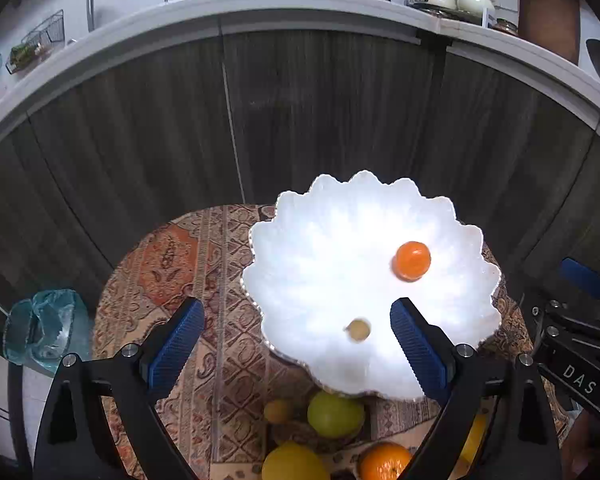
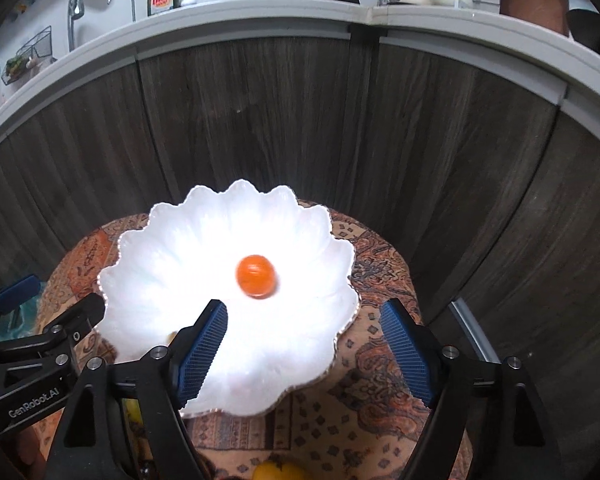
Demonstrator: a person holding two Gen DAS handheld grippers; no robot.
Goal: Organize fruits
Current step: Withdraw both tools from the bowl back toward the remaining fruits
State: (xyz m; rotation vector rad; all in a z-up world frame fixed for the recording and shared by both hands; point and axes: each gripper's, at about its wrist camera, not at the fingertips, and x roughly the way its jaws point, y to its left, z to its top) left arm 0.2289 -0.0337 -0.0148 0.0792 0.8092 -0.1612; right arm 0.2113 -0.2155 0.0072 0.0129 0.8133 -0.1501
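Note:
A white scalloped bowl (image 1: pixel 320 220) stands on a round table with a patterned cloth (image 1: pixel 204 248). In it lie a small orange fruit (image 1: pixel 413 261) and a small tan fruit (image 1: pixel 358 330), both blurred. The bowl (image 2: pixel 172 248) and orange fruit (image 2: pixel 256 276) also show in the right wrist view. My left gripper (image 1: pixel 296 340) is open and empty above the bowl's near left rim. My right gripper (image 2: pixel 303 344) is open and empty above the bowl's near right side. On the cloth near me lie a green fruit (image 1: pixel 335 414), a yellow fruit (image 1: pixel 294 462), an orange (image 1: pixel 384 462) and a small brownish fruit (image 1: pixel 278 411).
Dark wood cabinet fronts (image 1: pixel 300 112) curve behind the table under a grey counter (image 1: pixel 300 4) with a sink tap, dish soap and pots. A bluish plastic bag (image 1: pixel 46 326) sits low at the left. Another yellow fruit (image 2: pixel 278 472) lies at the table's near edge.

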